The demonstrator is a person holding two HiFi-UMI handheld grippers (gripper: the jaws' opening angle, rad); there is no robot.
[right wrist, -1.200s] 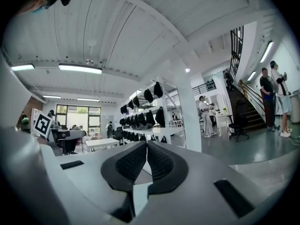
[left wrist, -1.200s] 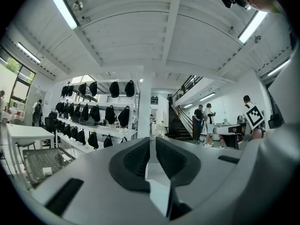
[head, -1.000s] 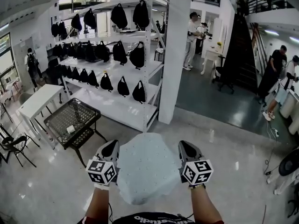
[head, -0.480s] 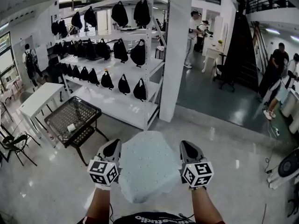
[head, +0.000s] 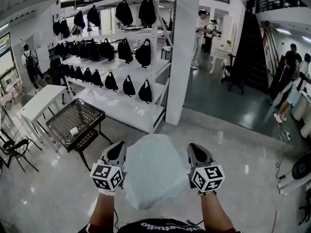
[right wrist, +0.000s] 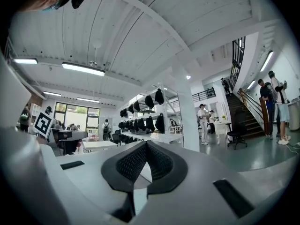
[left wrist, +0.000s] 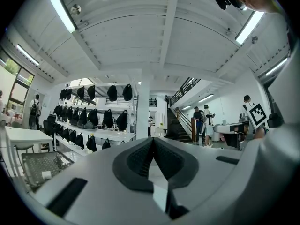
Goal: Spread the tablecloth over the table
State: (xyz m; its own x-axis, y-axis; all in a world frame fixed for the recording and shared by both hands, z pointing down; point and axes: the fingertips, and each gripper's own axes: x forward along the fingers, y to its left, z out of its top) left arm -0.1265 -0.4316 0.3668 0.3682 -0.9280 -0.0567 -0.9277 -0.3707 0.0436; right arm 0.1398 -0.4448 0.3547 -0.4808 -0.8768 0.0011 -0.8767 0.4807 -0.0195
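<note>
A pale, dotted tablecloth (head: 154, 171) hangs bunched in the air in front of me, between the two grippers. My left gripper (head: 116, 150) is at its left edge and my right gripper (head: 196, 150) at its right edge; both point level and away from me. In the left gripper view the jaws (left wrist: 153, 139) are shut, with a white sliver of cloth showing between the pads and more cloth (left wrist: 274, 158) bulging at the right. The right gripper view shows the same: jaws (right wrist: 146, 143) shut on a white sliver, and cloth (right wrist: 18, 139) filling the left side.
A black mesh table (head: 75, 123) stands on the glossy floor ahead to the left, a white table (head: 41, 103) beyond it. White shelves with black bags (head: 121, 57) and a white pillar (head: 182, 57) stand ahead. A black chair (head: 14, 152) is at far left; people stand at the back right.
Almost nothing differs. Both grippers keep their hold at the cloth's sides, and the cloth's near edge has drawn up slightly.
</note>
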